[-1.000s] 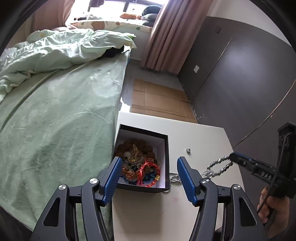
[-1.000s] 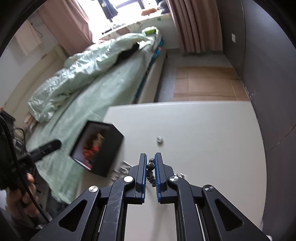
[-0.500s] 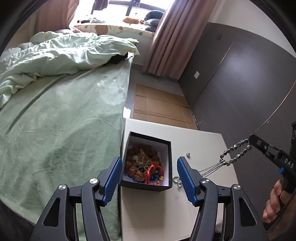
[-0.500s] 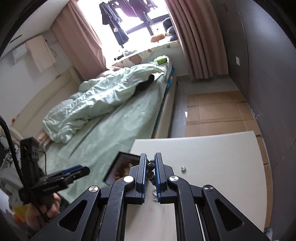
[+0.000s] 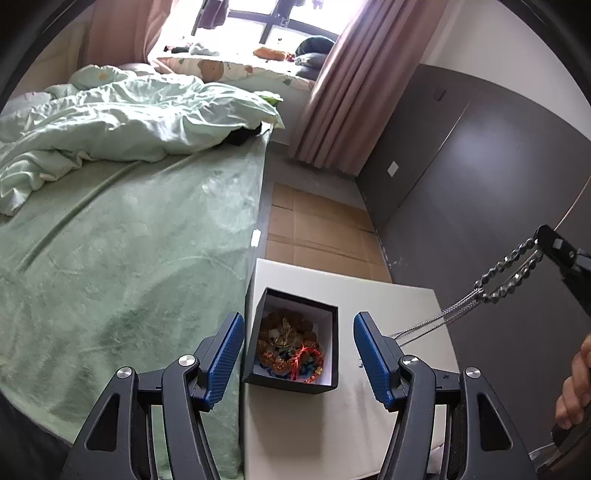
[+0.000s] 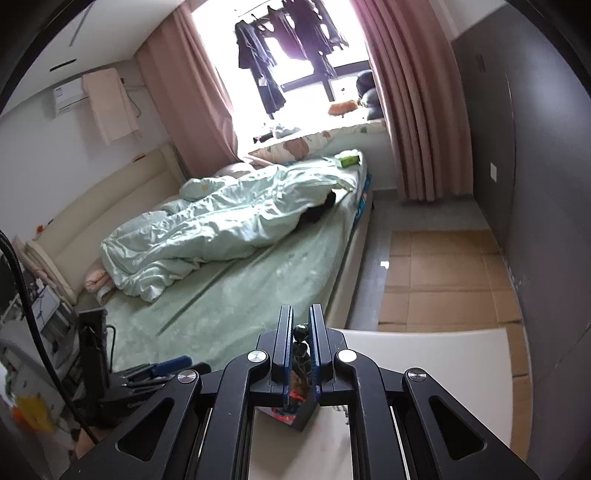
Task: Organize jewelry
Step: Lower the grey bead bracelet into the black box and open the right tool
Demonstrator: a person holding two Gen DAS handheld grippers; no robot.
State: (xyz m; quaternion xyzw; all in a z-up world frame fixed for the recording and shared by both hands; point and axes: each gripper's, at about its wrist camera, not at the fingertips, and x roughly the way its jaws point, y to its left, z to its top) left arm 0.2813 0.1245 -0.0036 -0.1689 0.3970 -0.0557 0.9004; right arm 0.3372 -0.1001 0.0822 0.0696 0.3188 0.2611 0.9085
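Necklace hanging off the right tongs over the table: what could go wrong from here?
1. The right tongs pinch only a few beads of the necklace, so it may slip out.
2. Its thin lower chain trails behind the left tongs and could snag there.
3. The black box sits by the white table edge next to the bed; a dragging chain might nudge it off.

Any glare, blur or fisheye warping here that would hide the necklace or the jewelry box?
Left wrist view: window blown out, edges bowed, yet box and beaded necklace in the right tongs stay sharp. Right wrist view: window glare again, lower left corner smeared, the tongs' own arms cover most of the box.
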